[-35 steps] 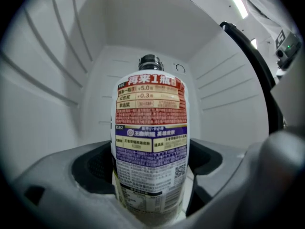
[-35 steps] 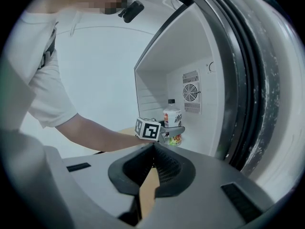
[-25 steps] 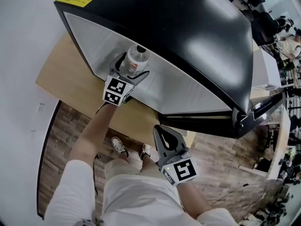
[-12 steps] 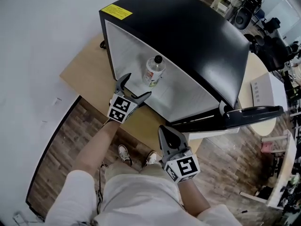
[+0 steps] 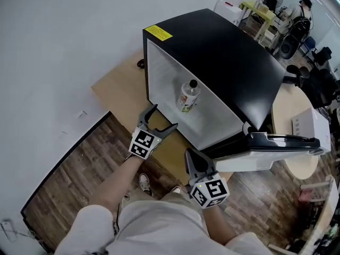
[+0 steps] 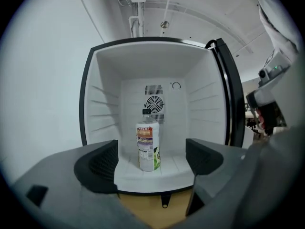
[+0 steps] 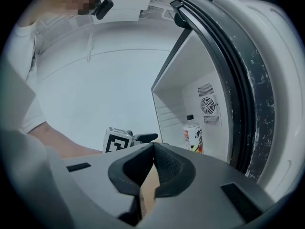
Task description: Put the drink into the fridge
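L gripper [image 5: 165,116] backed off, jaws closing empty; drink [image 5: 188,96] on fridge floor [image 6: 174,163].

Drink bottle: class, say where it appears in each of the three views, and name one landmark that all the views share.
Head view: the drink bottle stands upright above centre, inside the open fridge.
Left gripper view: the bottle is near the centre, on the fridge floor.
Right gripper view: the bottle is right of centre, inside the fridge.
Shared landmark: the fridge's white interior.
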A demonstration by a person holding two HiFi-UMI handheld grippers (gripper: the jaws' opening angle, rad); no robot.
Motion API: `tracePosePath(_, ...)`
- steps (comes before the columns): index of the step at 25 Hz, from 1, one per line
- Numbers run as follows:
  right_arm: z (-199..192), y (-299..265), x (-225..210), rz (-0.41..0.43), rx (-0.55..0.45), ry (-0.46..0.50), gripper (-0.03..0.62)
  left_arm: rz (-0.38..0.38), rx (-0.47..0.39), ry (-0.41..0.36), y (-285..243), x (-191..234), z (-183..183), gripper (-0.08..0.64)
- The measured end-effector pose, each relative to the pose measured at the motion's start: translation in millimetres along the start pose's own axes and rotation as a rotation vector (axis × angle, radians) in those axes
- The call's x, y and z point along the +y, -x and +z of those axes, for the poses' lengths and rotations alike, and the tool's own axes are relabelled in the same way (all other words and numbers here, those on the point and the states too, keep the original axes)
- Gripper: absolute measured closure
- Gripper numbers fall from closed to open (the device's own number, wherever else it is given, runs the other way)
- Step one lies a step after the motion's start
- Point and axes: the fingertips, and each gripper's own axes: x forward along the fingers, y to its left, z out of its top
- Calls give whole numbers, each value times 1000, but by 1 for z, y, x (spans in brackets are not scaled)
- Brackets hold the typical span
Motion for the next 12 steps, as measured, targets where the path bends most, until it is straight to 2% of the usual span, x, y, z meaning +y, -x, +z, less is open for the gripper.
tracePosePath(4,10,-3,0,25,-18,9,591,34,-16,-19,20,4,14,227)
tracePosePath(8,19,-8,3,37,-31,62,591,71,-40,3,43,12,27,336)
tracePosePath(12,26,-16,13,71,-43,97,591,102,-45,11,66,17,29,398)
